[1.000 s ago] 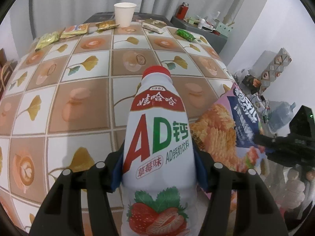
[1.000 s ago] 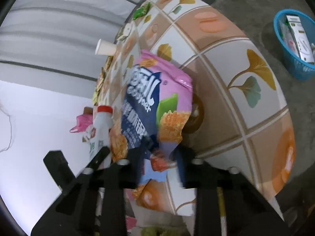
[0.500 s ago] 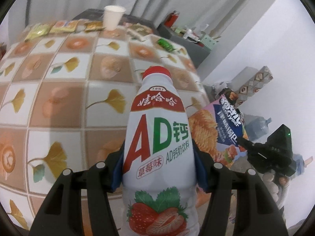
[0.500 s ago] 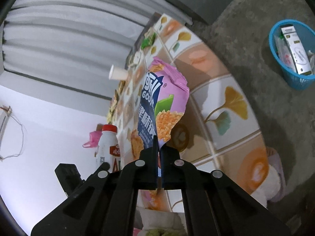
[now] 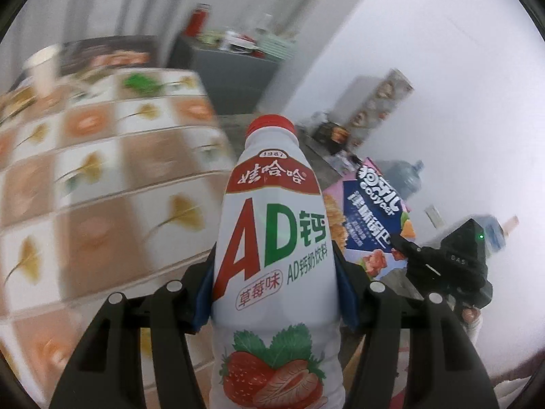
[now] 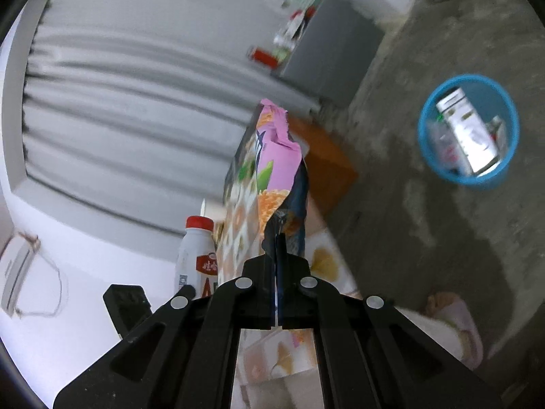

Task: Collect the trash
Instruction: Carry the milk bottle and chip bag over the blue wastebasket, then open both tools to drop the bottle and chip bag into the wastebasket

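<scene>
My left gripper (image 5: 272, 272) is shut on a white AD milk bottle (image 5: 272, 255) with a red cap and strawberry label, held upright off the table's right side. The bottle also shows in the right wrist view (image 6: 196, 255). My right gripper (image 6: 276, 235) is shut on the bottom edge of a pink and blue snack bag (image 6: 277, 167), held in the air past the table edge. In the left wrist view the bag (image 5: 371, 225) hangs to the right of the bottle. A blue trash basket (image 6: 425, 143) with cartons inside stands on the floor at the right.
The table with the leaf-pattern cloth (image 5: 85, 184) lies to the left, with a paper cup (image 5: 42, 64) and a green wrapper (image 5: 141, 81) at its far side. A grey cabinet (image 5: 231, 78) with clutter stands behind. A water jug (image 5: 405, 177) sits by the wall.
Both grippers have swung to the right away from the table with bottle and bag. The right gripper has closed flat on the bag and the blue basket has come nearer.
</scene>
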Motion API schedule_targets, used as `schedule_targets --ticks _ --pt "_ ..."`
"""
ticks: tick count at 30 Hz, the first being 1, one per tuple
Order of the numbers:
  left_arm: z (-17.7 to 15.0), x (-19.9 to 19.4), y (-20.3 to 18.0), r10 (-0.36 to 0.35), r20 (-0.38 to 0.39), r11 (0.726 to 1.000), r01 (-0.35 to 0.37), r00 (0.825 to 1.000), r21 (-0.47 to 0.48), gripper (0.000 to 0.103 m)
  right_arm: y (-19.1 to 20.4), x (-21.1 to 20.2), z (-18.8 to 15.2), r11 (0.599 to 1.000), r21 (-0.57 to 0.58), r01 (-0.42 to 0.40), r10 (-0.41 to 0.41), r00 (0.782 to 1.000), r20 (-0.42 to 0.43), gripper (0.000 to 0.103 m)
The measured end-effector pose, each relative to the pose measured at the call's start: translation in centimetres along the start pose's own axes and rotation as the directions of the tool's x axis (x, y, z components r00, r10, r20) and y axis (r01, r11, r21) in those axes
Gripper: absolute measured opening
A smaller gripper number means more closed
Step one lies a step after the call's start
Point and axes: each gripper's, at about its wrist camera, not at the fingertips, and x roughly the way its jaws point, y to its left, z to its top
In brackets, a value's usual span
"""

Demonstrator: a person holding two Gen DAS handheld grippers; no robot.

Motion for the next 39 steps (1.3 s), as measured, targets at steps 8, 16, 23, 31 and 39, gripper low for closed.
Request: schedule_targets --ticks 8,16,23,31,39 --pt "5.5 11.3 -8.0 -0.099 -0.130 0.988 0.112 0.987 0.104 0.058 -6.7 -1.6 5.5 0.991 0.132 0.026 -0.040 0.993 0.112 0.000" --pt "8.4 26.3 -11.1 -0.063 -0.306 0.986 0.107 0.950 0.128 0.058 -15.4 1.7 10.8 0.953 0.298 0.058 -0.100 0.987 0.128 0.000" --pt "7.9 38.3 -10.6 0.036 -0.414 0.989 0.027 0.909 0.146 0.060 -24.7 5.2 13.3 0.894 0.432 0.117 -0.180 0.978 0.107 0.039" --pt "6.1 41.2 -9.8 -0.027 -0.431 0.997 0.054 0.902 0.050 0.069 -31.0 3.9 10.0 0.790 0.545 0.280 -0.379 0.922 0.076 0.050" --pt "8.4 34.4 -12.2 -0.078 -0.307 0.988 0.116 0.948 0.107 0.069 -27.8 -0.4 9.4 0.823 0.462 0.330 -0.426 0.897 0.119 0.050"
